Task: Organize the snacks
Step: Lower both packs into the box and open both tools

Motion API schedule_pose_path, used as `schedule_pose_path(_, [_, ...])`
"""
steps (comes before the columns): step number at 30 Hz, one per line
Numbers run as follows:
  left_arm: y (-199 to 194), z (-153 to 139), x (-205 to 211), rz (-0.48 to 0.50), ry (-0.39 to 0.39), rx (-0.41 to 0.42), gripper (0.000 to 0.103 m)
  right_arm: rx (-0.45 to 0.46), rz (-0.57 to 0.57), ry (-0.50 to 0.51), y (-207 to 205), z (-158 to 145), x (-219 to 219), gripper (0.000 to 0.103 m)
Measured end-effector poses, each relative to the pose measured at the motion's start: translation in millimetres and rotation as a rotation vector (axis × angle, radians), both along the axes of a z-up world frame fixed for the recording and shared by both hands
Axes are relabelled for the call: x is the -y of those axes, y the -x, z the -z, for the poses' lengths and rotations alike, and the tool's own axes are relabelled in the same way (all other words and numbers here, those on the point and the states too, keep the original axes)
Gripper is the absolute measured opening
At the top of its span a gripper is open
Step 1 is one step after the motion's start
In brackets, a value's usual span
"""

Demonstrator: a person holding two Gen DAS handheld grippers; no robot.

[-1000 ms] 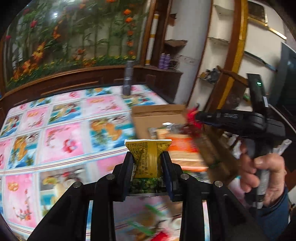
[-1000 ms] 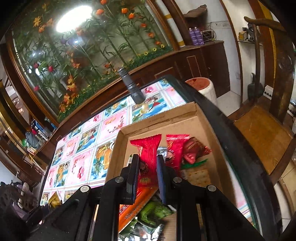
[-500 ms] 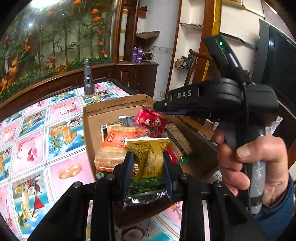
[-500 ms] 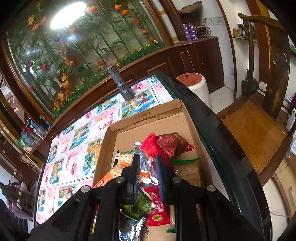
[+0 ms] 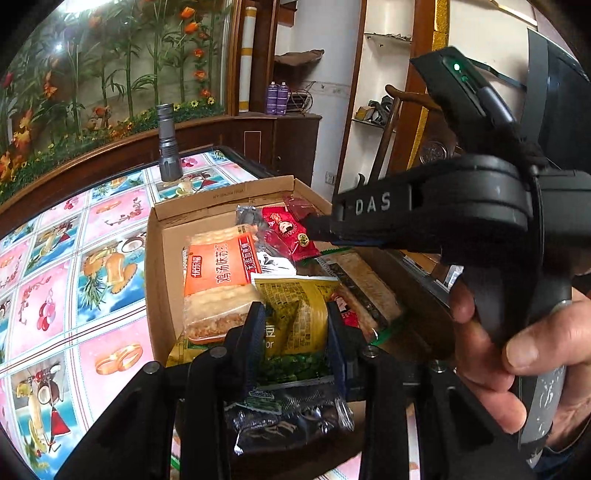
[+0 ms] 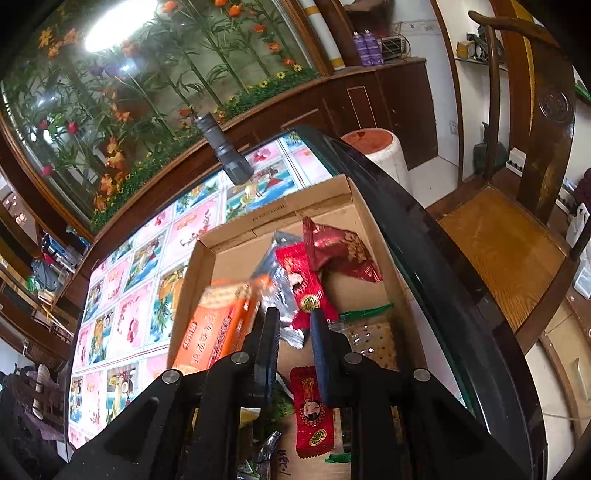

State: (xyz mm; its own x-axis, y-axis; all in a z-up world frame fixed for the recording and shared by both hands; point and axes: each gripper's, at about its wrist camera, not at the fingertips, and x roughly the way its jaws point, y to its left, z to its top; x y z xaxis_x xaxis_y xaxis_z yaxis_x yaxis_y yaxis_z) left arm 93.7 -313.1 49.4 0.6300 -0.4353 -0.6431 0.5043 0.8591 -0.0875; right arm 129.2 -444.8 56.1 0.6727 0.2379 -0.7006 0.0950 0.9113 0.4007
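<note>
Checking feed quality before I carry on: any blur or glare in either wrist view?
Left wrist: sharp; the yellow packet in the left claw reads clearly. Right wrist: the orange pack is motion-blurred, and a bright glare patch sits top left. Both bend straight edges.

Desk [image 5: 55,266] had a glass top over a cartoon-tile print and a dark rim. Open cardboard box [image 5: 159,258] of snack packs sat along its right edge; grey flashlight [image 5: 168,147] stood upright near the far right corner.
</note>
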Motion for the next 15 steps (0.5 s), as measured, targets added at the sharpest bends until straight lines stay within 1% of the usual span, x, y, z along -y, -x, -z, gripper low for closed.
schedule_pose_path(3, [-5, 1, 0, -0.012, 0.008, -0.011, 0.034, -0.037, 0.013, 0.004, -4, 7, 1, 0.018])
schedule_pose_path(5, [-7, 2, 0, -0.016, 0.017, -0.019, 0.039, -0.066, 0.024, 0.02, -8, 13, 1, 0.018])
schedule_pose_path(7, [-8, 2, 0, -0.021, 0.015, -0.017, 0.048, -0.089, 0.028, 0.024, -11, 19, 2, 0.018])
schedule_pose_path(9, [-10, 2, 1, -0.025, 0.018, -0.02, 0.053, -0.093, 0.03, 0.025, -12, 20, 3, 0.018])
schedule_pose_path(15, [-18, 5, 0, -0.038, 0.013, -0.025, 0.056, -0.08, 0.022, 0.05, -15, 21, -3, 0.018])
